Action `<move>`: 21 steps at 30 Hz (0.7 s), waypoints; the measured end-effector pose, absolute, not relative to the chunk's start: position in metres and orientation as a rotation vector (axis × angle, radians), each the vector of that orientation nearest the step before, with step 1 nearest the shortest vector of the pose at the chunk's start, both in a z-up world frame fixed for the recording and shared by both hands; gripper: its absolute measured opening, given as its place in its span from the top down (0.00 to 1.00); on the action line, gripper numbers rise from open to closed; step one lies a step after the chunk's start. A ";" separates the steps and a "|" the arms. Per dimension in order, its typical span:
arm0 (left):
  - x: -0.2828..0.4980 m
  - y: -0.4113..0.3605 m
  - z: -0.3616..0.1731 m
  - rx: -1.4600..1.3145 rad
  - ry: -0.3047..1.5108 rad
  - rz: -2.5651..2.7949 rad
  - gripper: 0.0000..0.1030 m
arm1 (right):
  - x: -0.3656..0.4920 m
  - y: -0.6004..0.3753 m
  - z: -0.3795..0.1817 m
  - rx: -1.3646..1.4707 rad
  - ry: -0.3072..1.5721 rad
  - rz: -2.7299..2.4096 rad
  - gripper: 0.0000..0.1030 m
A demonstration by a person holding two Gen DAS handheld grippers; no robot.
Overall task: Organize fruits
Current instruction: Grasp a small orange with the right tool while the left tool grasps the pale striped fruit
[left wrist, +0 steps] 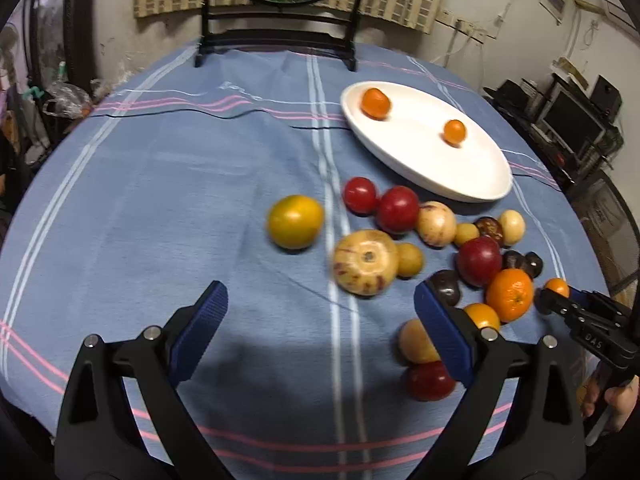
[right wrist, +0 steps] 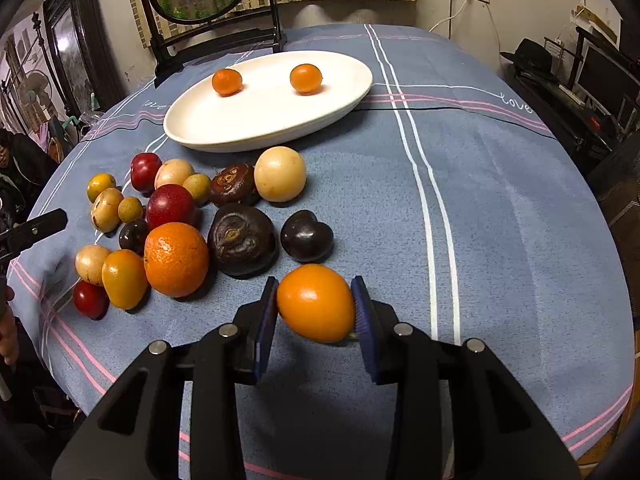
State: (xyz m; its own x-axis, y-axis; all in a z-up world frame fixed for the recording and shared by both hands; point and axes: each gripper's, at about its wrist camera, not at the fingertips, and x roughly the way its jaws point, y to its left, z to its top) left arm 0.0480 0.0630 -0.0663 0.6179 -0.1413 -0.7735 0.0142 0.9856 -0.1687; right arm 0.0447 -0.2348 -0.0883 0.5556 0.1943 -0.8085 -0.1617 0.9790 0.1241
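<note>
Right gripper [right wrist: 316, 308]: jaws clamped on a small orange fruit [right wrist: 315, 303], blue pads pressing both its sides, low over the desk [right wrist: 500, 208]. Ahead and left of these jaws lies the mixed fruit pile [right wrist: 176, 220]; beyond it the white plate [right wrist: 224, 128] holds 2 small oranges. Left gripper [left wrist: 320, 304]: jaws wide apart, nothing between them, pile just right of them

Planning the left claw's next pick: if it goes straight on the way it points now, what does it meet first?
Probably the pale speckled fruit, nearly centred ahead of the open left claw. Only bare tablecloth shows before it, though depth is hard to judge.
</note>
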 end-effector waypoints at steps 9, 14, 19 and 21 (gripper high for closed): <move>0.080 0.040 -0.094 -0.104 0.961 -0.128 0.28 | 0.043 -0.243 -0.085 0.098 0.966 0.224 0.64; 0.090 0.046 -0.095 -0.185 0.941 -0.199 0.56 | 0.044 -0.244 -0.087 0.110 0.976 0.224 0.64; 0.078 0.038 -0.090 -0.147 0.934 -0.214 0.57 | 0.042 -0.239 -0.083 0.103 0.961 0.239 0.64; 0.069 0.037 -0.086 -0.141 0.918 -0.213 0.57 | 0.041 -0.237 -0.081 0.102 0.954 0.244 0.64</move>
